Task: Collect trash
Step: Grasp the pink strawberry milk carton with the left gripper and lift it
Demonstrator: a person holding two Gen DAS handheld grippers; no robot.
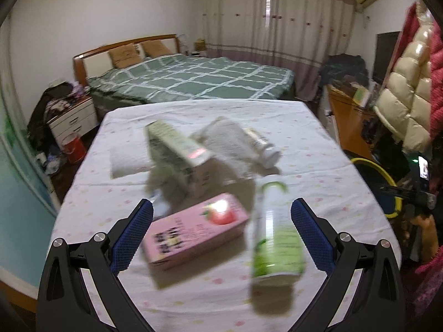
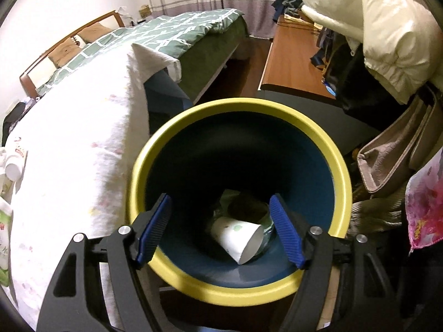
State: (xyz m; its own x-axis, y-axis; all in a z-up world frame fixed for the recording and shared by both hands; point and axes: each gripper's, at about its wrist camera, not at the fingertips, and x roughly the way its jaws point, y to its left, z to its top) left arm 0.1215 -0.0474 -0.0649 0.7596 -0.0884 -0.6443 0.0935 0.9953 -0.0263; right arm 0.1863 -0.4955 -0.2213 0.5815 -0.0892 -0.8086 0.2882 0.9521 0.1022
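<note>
While the left claw (image 1: 221, 215) gapes over table (image 1: 318, 127) litter, right claw (image 2: 220, 210) spreads above bin rim (image 2: 342, 171).

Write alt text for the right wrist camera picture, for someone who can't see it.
The open right gripper hangs over a yellow-rimmed bin, nothing between its blue pads. At the bin's bottom lies a white paper cup on its side. A cloth-covered table stands left of the bin.

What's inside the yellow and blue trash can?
Inside the trash bin lies a white paper cup on its side, atop a clear container with a dark opening. Whatever sits beneath them is hidden.
</note>
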